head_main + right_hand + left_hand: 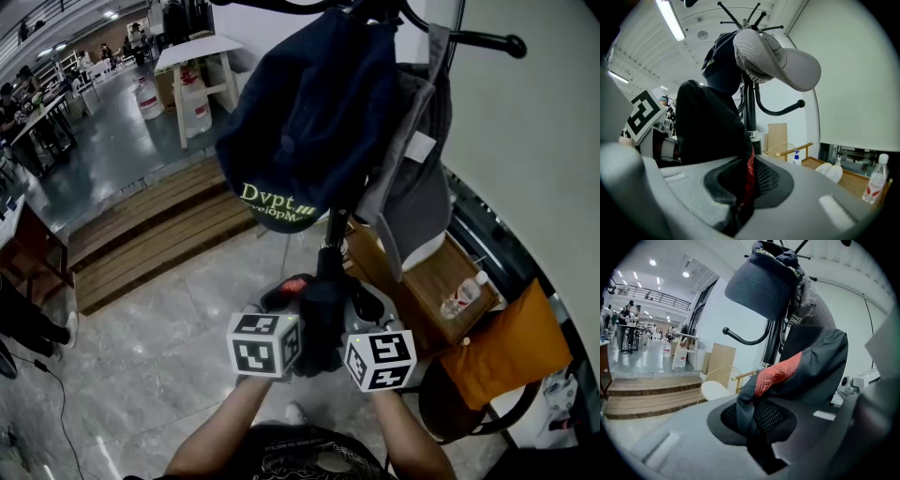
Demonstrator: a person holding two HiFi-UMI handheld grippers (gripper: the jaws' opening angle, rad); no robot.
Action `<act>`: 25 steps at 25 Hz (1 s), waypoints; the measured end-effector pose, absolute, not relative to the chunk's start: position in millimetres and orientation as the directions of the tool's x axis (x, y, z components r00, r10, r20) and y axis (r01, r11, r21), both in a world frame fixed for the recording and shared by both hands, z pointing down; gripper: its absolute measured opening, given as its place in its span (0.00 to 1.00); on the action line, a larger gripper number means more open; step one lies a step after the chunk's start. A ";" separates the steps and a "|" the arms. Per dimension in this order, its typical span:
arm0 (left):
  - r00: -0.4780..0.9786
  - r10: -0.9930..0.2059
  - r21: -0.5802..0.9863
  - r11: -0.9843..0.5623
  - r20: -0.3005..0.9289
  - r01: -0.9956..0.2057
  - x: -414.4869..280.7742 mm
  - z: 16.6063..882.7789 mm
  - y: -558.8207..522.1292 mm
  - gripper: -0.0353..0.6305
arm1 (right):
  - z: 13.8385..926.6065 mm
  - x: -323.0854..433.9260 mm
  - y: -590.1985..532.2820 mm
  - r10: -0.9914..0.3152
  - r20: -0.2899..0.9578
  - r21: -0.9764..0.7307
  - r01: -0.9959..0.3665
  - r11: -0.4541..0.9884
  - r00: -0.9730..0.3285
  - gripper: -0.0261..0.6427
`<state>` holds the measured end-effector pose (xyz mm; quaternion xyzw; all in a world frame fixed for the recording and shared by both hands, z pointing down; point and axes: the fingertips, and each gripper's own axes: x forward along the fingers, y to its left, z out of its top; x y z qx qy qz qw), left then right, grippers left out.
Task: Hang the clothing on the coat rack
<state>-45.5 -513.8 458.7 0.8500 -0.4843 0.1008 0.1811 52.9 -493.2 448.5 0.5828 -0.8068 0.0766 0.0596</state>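
Note:
A black garment [317, 323] with a red mesh patch [778, 373] is bunched between my two grippers, low beside the coat rack's black pole [330, 239]. My left gripper [298, 309] is shut on a fold of it [757, 437]. My right gripper [352, 314] is shut on another fold [740, 197], and the cloth rises dark in front of that camera. On the rack above hang a navy cap [309, 112] with yellow-green lettering and a grey cap [417, 187]. The same two caps are the navy cap [719, 65] and the grey cap [783, 61] in the right gripper view. A bare curved hook [745, 339] sticks out below the navy cap [759, 287].
A white wall stands close on the right. A wooden tray [441, 272] below the rack holds a water bottle [464, 298], with an orange cushion [506, 347] beside it. Wooden steps [150, 234] lie to the left. A white table [192, 52] with water jugs stands farther back.

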 end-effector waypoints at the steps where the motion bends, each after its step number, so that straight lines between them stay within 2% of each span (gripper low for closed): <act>1: 0.511 -0.786 0.213 -0.464 0.348 -0.860 -45.2 459.7 -512.6 0.11 | 449.5 52.6 -492.4 -0.931 0.187 -0.053 -0.949 0.310 -0.314 0.09; 25: 0.491 -0.789 0.201 -0.448 0.370 -0.871 -45.1 475.0 -491.7 0.11 | 464.9 41.8 -475.9 -0.906 0.232 -0.023 -0.934 0.358 -0.353 0.09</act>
